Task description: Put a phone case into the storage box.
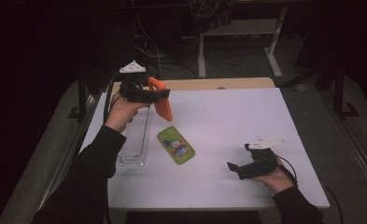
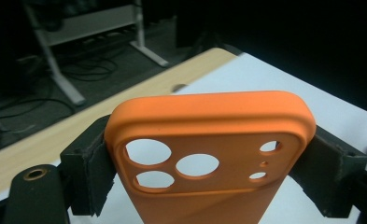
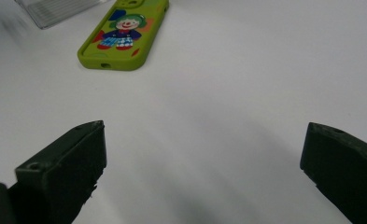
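**Orange phone case lifted, green one waiting on the table**

The orange phone case point(image 1: 161, 99) is held in the air above the far left part of the table point(image 1: 246, 121), near its far edge. The left claw point(image 1: 165, 94) grips it by its two long sides; in the left gripper view the case point(image 2: 209, 154) stands between the black pads point(image 2: 99, 163), which press on both of its sides, with the camera holes turned to the lens. The lower end of the case hangs free, not touching the table.

I judge that the step in hand is carrying this case, probably toward the clear plastic tray point(image 1: 137, 137), which lies along the left edge of the table just below the hand. The next move then calls for bringing the case over the tray and lowering it flat before the grip is loosened.

The green phone case point(image 1: 175, 145), with a cartoon clown picture, lies flat near the middle of the table, just beside the tray and apart from both claws. The right claw point(image 1: 235, 169) rests low near the near right corner, its jaws wide apart with nothing between them; the right gripper view looks toward the green case point(image 3: 123, 35) across bare table. Nothing stands in the way between the orange case and the tray.
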`<control>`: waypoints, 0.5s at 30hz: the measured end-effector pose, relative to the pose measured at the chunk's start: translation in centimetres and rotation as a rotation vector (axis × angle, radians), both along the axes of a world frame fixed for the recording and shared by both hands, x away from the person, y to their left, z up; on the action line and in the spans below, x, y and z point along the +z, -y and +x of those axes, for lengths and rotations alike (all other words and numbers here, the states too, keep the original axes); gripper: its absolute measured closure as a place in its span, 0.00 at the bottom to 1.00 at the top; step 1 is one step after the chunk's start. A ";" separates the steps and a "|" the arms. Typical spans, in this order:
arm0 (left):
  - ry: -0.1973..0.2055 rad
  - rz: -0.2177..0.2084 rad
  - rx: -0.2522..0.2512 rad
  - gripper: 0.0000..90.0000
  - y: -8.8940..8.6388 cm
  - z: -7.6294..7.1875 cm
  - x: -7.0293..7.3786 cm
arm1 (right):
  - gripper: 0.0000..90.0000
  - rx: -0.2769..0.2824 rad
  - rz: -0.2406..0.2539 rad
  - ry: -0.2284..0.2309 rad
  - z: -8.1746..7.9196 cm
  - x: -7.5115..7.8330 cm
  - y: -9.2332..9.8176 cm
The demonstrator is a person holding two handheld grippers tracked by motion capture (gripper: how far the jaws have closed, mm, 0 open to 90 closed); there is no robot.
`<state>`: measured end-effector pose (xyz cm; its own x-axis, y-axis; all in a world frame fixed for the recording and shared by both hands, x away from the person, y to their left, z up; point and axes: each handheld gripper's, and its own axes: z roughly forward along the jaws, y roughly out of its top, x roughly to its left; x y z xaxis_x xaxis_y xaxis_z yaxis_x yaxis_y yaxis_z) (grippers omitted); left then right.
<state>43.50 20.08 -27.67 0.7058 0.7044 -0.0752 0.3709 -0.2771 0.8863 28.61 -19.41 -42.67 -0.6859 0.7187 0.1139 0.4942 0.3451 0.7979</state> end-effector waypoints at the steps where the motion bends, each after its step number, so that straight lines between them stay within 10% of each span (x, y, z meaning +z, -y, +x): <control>1: 0.003 0.001 0.012 0.18 -0.5 0.2 0.3 | 0.00 -0.008 -0.005 -0.010 -0.1 0.0 0.1; 15: 0.046 0.060 0.200 0.18 -5.4 3.2 0.2 | 0.00 0.012 -0.013 -0.016 -0.2 -0.3 -0.1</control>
<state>46.74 25.52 -27.44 0.5535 0.8329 0.0000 0.3835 -0.2549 0.8877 28.40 -19.34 -42.96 -0.6927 0.7119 0.1157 0.5026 0.3615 0.7853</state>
